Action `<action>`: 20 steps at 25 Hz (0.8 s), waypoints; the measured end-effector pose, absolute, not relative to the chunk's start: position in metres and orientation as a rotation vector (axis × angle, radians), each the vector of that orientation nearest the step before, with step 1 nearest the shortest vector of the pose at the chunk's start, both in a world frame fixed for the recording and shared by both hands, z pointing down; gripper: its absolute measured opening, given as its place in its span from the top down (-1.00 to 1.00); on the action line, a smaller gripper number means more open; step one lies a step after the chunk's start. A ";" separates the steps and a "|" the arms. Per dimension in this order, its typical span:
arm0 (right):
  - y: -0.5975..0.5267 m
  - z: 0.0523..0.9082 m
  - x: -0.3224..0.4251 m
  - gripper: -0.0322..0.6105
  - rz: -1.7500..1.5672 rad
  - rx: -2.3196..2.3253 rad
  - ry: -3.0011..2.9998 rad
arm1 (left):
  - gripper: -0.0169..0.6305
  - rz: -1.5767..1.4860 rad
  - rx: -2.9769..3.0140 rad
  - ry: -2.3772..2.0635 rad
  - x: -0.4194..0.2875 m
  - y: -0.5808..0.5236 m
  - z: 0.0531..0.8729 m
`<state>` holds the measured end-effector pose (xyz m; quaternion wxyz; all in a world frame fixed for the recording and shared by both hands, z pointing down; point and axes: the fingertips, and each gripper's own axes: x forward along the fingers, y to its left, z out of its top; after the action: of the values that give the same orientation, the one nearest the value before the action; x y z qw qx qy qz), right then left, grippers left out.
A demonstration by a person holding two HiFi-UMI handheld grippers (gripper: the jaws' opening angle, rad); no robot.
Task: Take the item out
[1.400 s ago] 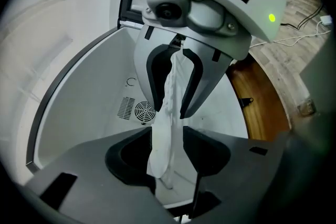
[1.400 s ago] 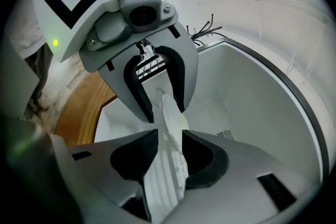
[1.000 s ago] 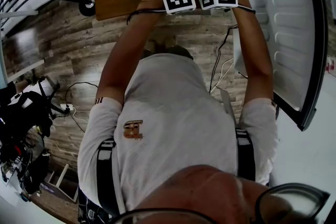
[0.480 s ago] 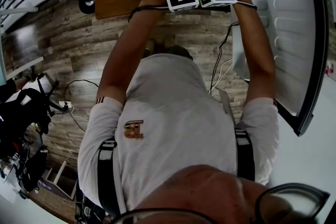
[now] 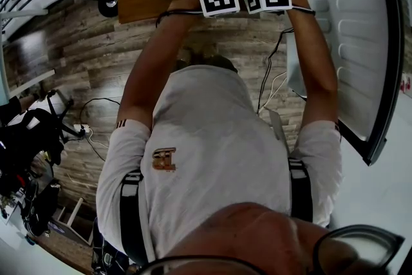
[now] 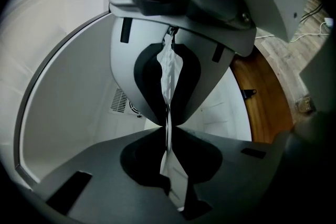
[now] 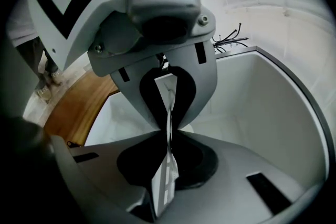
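**newb:** Where was the thin white item?

**regular:** Up in the white compartment, pinched edge-on as left gripper and right gripper jaws were closing. Grab step, probably; next, a level pull straight out.

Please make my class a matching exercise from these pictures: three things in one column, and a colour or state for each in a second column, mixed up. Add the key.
Things:
1. door
2. floor
3. straps

Descriptions:
A. wood planks
B. black, over the shirt
C. white, standing open

Pairs: 1-C, 2-A, 3-B
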<state>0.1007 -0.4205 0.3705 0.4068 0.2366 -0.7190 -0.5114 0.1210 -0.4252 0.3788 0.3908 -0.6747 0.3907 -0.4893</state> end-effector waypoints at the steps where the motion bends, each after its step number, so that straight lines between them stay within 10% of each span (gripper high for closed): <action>1: -0.420 0.370 0.100 0.75 -1.293 0.600 -1.808 | 0.80 -1.243 -1.714 0.987 0.120 -0.425 0.379; 20: -0.390 0.357 0.082 0.77 -1.365 0.713 -1.724 | 0.84 -1.227 -1.467 0.884 0.089 -0.398 0.360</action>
<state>0.0819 -0.3898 0.3574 0.4031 0.2824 -0.6827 -0.5402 0.0895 -0.3982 0.3604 0.4944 -0.6051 0.3648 -0.5063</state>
